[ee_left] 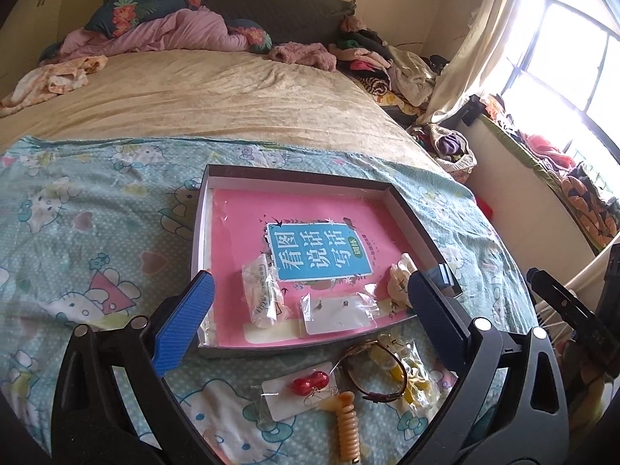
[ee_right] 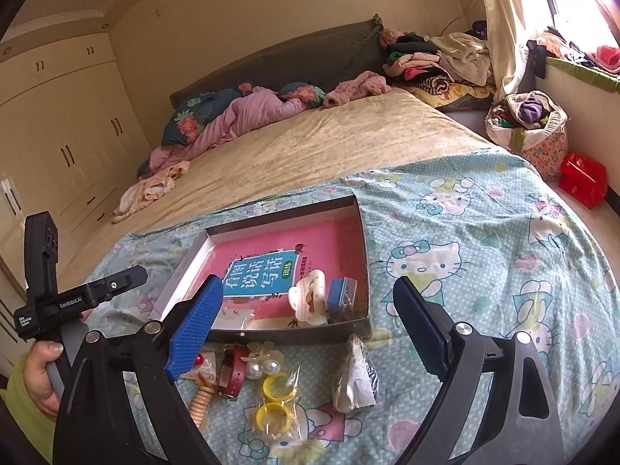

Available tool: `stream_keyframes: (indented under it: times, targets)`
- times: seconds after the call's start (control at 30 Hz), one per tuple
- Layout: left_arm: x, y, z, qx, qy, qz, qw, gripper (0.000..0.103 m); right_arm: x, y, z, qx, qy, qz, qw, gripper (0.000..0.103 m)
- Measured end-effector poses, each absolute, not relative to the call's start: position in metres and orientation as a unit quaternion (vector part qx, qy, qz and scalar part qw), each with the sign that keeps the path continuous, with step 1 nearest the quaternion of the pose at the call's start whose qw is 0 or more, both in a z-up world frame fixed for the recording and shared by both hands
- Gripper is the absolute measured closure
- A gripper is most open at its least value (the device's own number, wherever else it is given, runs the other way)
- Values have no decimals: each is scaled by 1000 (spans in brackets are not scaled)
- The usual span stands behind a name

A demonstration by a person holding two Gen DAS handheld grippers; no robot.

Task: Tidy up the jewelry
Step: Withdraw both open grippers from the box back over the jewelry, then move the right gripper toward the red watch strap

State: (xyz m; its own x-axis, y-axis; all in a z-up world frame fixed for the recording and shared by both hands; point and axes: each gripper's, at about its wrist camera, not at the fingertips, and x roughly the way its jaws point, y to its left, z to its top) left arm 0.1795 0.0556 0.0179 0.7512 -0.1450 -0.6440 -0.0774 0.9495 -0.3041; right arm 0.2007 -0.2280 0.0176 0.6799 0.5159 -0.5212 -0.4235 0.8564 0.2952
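Note:
A shallow box [ee_left: 294, 177] lies on the cartoon-cat sheet with a pink book as its floor. Inside it are a clear bag of white pieces [ee_left: 260, 295], an earring card [ee_left: 338, 314], a white clip [ee_right: 310, 302] and a small blue case [ee_right: 338, 297]. In front of the box lie red earrings on a card [ee_left: 306, 383], a brown strap [ee_left: 375, 376], bagged yellow rings [ee_right: 274, 399], pearl clips [ee_right: 263, 362], an orange spiral tie [ee_left: 347, 422] and a crumpled packet [ee_right: 356, 378]. My left gripper [ee_left: 310, 317] hangs open above the box's near edge. My right gripper [ee_right: 310, 329] is open too, above the loose pieces, holding nothing.
A person's hand [ee_right: 38, 368] grips the left tool's handle at the lower left of the right wrist view. Beyond the sheet runs a beige bedspread [ee_left: 217, 89] with pink bedding and piled clothes at the headboard. A cloth bag [ee_right: 531, 131] and red box [ee_right: 583, 180] sit on the floor to the right.

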Motion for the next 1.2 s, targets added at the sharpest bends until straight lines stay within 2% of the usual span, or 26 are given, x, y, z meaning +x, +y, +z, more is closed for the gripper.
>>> stream_keyframes:
  times: [0.5, 1.2]
  targets:
    - [156, 58, 16, -144, 355, -26, 924, 10, 179, -215, 29, 56, 300, 275, 912, 15]
    - [121, 54, -15, -124, 395, -54, 909, 10, 160, -187, 6, 20, 338, 298, 892, 15]
